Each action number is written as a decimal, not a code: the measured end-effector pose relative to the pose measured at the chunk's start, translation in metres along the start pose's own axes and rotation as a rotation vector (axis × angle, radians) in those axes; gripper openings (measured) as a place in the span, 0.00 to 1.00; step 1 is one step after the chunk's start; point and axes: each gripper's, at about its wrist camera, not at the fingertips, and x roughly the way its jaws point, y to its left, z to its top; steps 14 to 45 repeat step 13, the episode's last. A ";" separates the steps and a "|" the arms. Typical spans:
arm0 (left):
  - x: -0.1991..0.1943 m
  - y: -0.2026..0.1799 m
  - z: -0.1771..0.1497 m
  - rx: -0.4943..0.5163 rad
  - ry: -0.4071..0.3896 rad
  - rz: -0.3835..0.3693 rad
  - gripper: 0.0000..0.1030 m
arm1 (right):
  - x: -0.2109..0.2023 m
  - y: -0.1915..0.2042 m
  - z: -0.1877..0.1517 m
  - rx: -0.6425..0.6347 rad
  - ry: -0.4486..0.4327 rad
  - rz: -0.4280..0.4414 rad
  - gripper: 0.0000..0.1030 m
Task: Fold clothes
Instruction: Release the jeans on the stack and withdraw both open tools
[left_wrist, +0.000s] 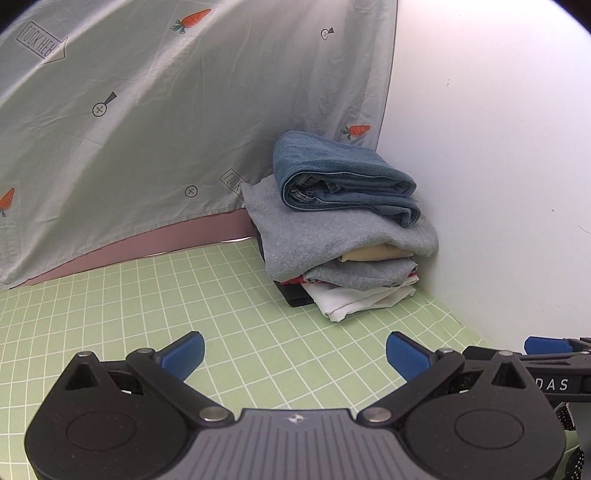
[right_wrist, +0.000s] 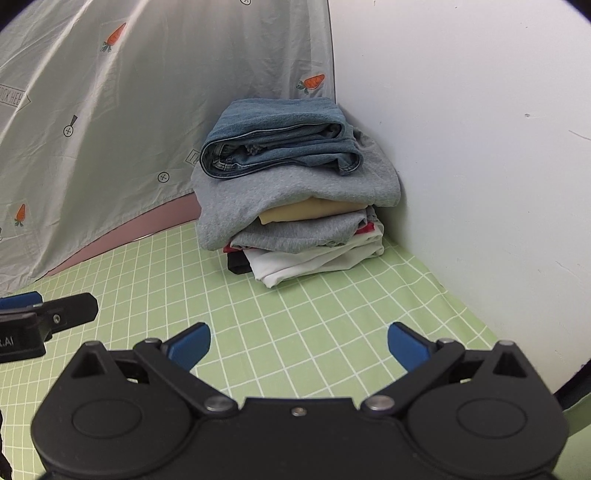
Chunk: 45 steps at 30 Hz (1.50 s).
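Observation:
A stack of folded clothes (left_wrist: 343, 243) (right_wrist: 299, 206) sits in the corner on the green checked sheet (left_wrist: 184, 295) (right_wrist: 295, 317). Folded blue jeans (left_wrist: 343, 181) (right_wrist: 280, 144) lie on top, over a grey sweater (left_wrist: 332, 236) (right_wrist: 295, 188), then beige, grey, red, white and black pieces. My left gripper (left_wrist: 295, 356) hovers open over bare sheet, well short of the stack, nothing between its blue pads. My right gripper (right_wrist: 299, 347) is likewise wide open and empty, in front of the stack. Each gripper shows at the edge of the other's view: the right gripper (left_wrist: 546, 347) and the left gripper (right_wrist: 22, 301).
A pale grey cloth with carrot prints (left_wrist: 184, 110) (right_wrist: 147, 110) hangs behind the bed on the left. A white wall (left_wrist: 480, 166) (right_wrist: 480, 166) closes off the right side, just behind the stack. A pink strip (left_wrist: 147, 243) runs below the cloth.

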 end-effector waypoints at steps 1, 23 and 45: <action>-0.002 0.000 -0.001 0.002 -0.002 -0.001 1.00 | -0.002 0.000 -0.001 0.001 0.000 -0.002 1.00; -0.018 -0.001 -0.004 -0.001 -0.011 -0.004 1.00 | -0.019 0.004 -0.009 0.006 -0.015 -0.011 1.00; -0.018 -0.001 -0.004 -0.001 -0.011 -0.004 1.00 | -0.019 0.004 -0.009 0.006 -0.015 -0.011 1.00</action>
